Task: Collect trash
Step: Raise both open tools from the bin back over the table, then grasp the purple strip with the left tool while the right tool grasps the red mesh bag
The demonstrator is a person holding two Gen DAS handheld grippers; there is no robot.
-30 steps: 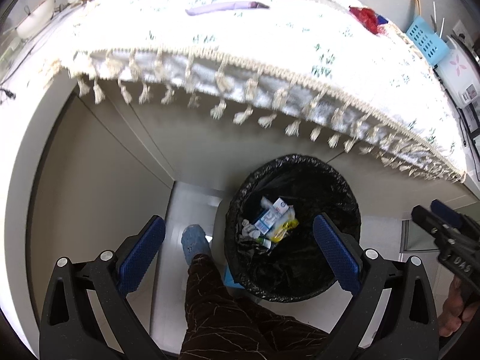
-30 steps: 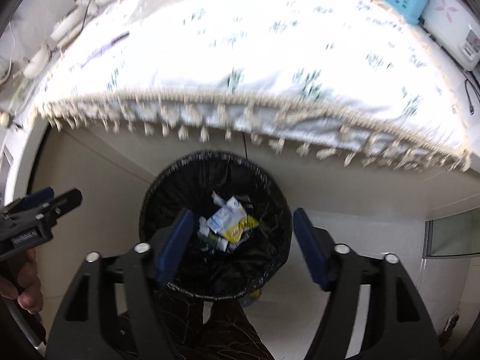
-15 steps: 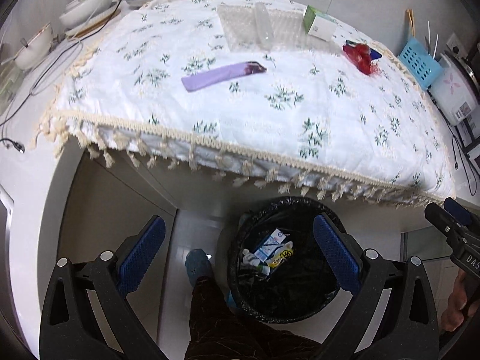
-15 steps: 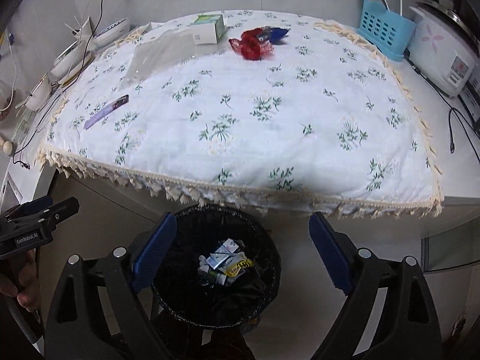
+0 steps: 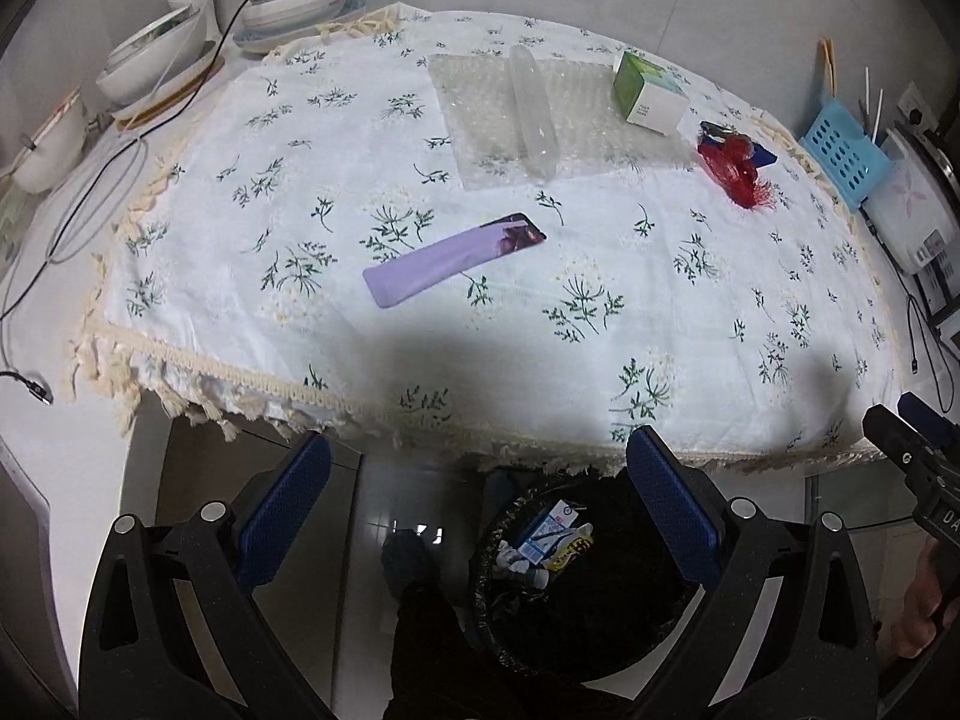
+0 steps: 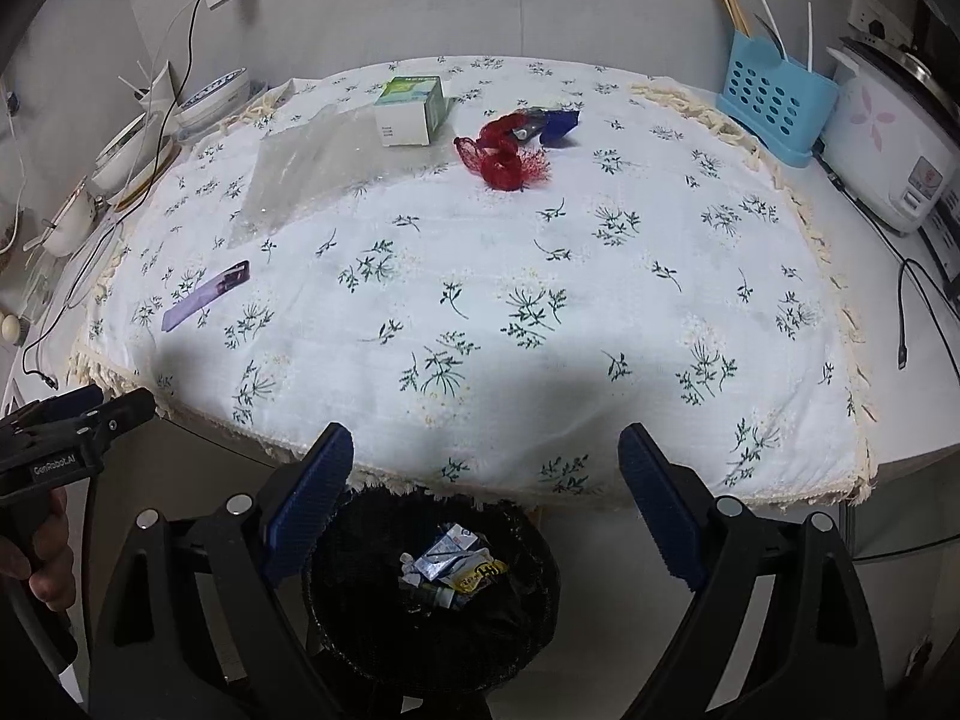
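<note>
Below the table edge sits your bin [image 6: 432,594], handy for drops; both grippers, left [image 5: 480,510] and right [image 6: 486,498], gape empty, the purple wrapper [image 5: 450,258] probably next.

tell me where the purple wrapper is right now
The purple wrapper lies flat on the floral tablecloth, left of centre in both views, nearer than the bubble wrap.

The left gripper [image 5: 480,504] has its blue-padded jaws wide apart, with nothing between them. Under it stands a round bin with a black bag [image 5: 600,618], with small cartons inside. On the white floral tablecloth [image 5: 600,252] lie a flat lilac sachet [image 5: 447,267], a clear bubble-wrap sheet [image 5: 480,114], a green-and-white small box [image 5: 648,93] and a red mesh net [image 5: 735,171].
</note>
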